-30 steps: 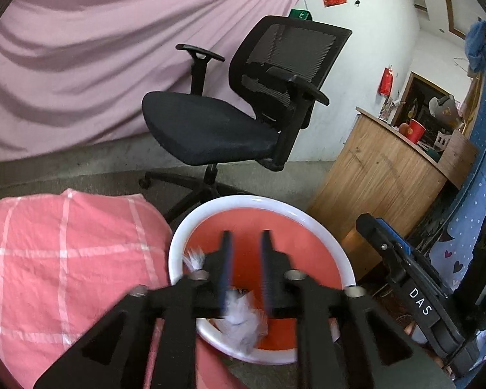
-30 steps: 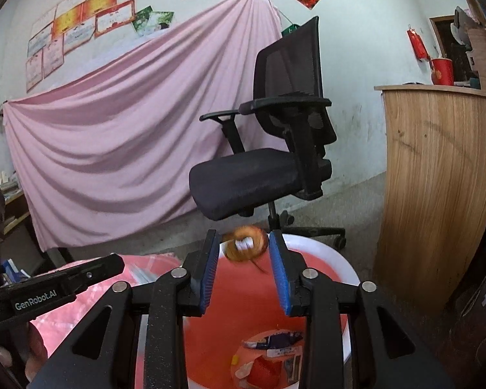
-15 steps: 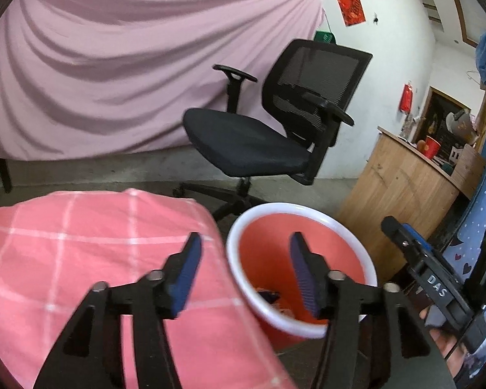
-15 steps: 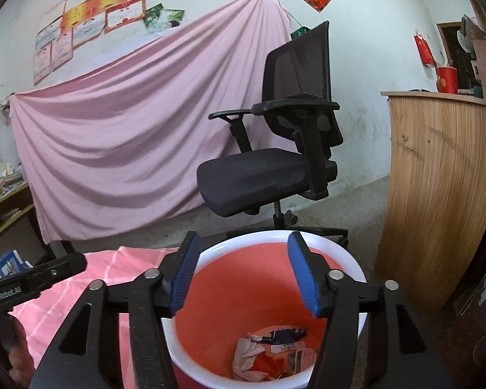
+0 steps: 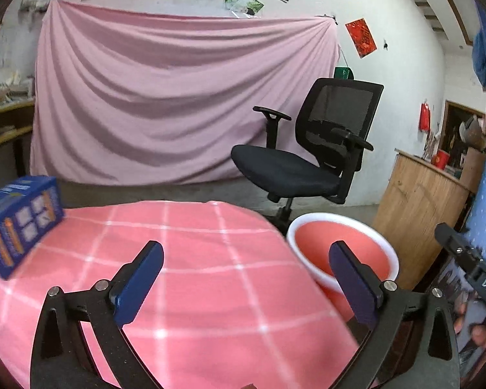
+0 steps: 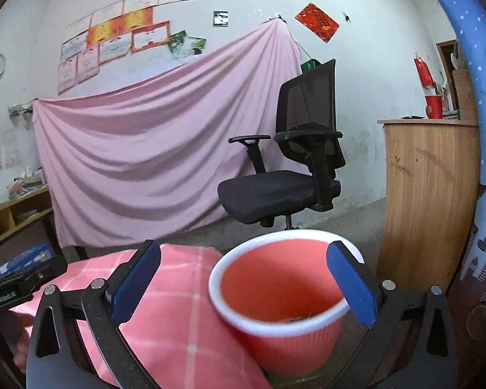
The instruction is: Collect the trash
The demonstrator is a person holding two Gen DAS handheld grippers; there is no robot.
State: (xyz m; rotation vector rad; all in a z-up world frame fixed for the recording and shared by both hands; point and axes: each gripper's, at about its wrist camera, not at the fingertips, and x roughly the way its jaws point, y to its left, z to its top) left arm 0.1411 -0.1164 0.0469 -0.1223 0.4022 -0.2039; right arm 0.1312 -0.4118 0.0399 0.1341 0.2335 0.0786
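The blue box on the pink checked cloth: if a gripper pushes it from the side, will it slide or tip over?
The blue box looks like printed cardboard, so probably light. It rests on soft pink checked cloth, which may bunch and catch its edge, so it could tip rather than slide. Its flat, stiff-looking faces should suit a gentle pinch.

My left wrist view looks along its fingers over the pink checked cloth [image 5: 210,275]. My right looks closely into the red bin [image 6: 275,291] ahead of its fingers. Both share bin, cloth and office chair [image 5: 307,162].

I see a bin [image 6: 277,295] right of the cloth-covered table [image 5: 191,272], a box [image 5: 19,220] on its left, a chair [image 5: 311,159] behind.
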